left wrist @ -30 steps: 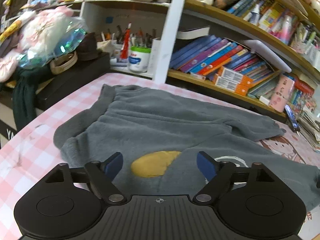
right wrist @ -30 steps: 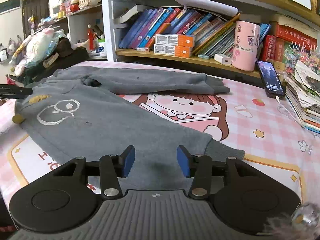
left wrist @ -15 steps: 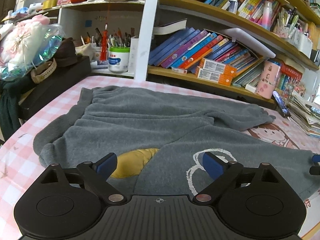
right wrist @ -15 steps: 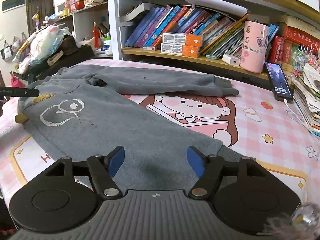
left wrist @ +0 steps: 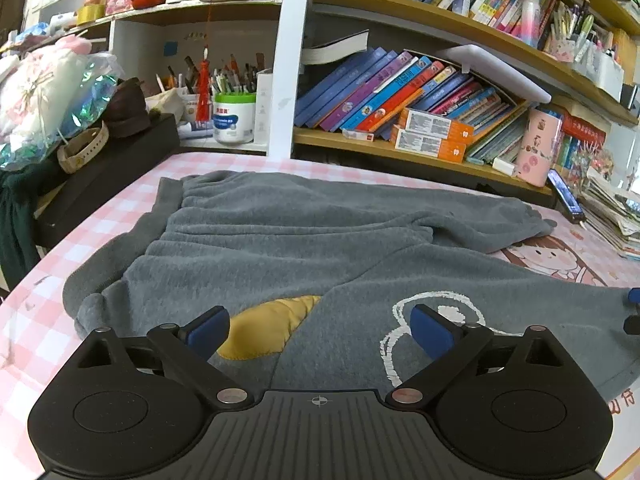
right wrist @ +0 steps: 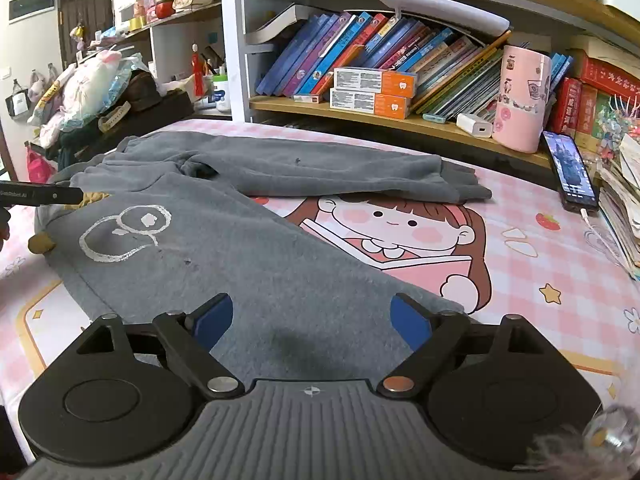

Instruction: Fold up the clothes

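A pair of grey fleece trousers [left wrist: 288, 248] lies spread on the pink checked table mat, its two legs apart in a V. It has a yellow patch [left wrist: 268, 328] and a white outline print [left wrist: 424, 320]. It also shows in the right wrist view [right wrist: 256, 264]. My left gripper [left wrist: 320, 330] is open and empty, just above the waist end near the yellow patch. My right gripper [right wrist: 312, 318] is open and empty above the near leg's cuff end. The left gripper's edge [right wrist: 40, 194] shows at the far left of the right wrist view.
Bookshelves [left wrist: 400, 92] run along the table's far edge. A pink cup [right wrist: 520, 98], a phone [right wrist: 572, 172] and a paper stack [right wrist: 624, 200] stand at the back right. A black box with bags [left wrist: 92, 160] sits at the left. The mat [right wrist: 520, 264] has a cartoon girl print.
Both grippers have opened wider. The left gripper has swung right and drawn back, showing more of the trousers. The right gripper has lifted slightly back from the cuff.
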A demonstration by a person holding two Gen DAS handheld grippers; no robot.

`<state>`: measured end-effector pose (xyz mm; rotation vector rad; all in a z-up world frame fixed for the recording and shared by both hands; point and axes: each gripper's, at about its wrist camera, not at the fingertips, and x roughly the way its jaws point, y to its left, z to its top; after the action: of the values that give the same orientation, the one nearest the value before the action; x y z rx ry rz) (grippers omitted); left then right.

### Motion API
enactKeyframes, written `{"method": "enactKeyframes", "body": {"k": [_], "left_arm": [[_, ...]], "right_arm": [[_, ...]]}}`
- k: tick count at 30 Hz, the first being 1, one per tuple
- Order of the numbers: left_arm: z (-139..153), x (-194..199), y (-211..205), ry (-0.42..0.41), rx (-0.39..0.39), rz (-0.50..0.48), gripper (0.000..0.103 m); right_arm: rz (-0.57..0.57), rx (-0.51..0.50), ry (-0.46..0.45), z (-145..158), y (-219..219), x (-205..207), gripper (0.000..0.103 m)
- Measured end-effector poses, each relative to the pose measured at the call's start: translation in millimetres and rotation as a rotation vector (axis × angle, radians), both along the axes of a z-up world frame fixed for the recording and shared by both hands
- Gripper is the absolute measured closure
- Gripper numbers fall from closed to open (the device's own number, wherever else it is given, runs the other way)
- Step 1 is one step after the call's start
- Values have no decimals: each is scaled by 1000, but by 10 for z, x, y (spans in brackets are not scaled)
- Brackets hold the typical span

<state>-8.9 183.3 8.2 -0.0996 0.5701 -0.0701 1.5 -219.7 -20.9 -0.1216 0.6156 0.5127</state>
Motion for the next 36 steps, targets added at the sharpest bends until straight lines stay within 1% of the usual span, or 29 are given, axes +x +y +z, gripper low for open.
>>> {"method": "enactKeyframes", "body": {"k": [5,10,13,17,19,23,27,31,36], "left_arm": [[32,52,62,-18,-19,-8,4],[99,130,215,-11,-79,23,4],[91,159,273,-6,-92,53,4],[60,193,267,4,-46,72,4],[58,224,255,17,-22,55,4],[98,304,261,32,2,-15,4],[161,452,327,19,55,-9,4],[240,687,441,26,86,-13,4],[354,1028,543,32,208,-37,4]], "right_arm": [[10,-28,5,-9,27,80,15],[41,-64,-10,1,48,173,12],[54,-66,-8,-5,64,230,10],[44,-76,-20,-26,90,306,8],[36,-67,-22,-28,84,357,8],[28,-46,7,7,47,505,8],[45,-45,12,82,24,728,8],[33,-66,15,172,54,1157,8],[19,-120,11,283,147,1764,8]]}}
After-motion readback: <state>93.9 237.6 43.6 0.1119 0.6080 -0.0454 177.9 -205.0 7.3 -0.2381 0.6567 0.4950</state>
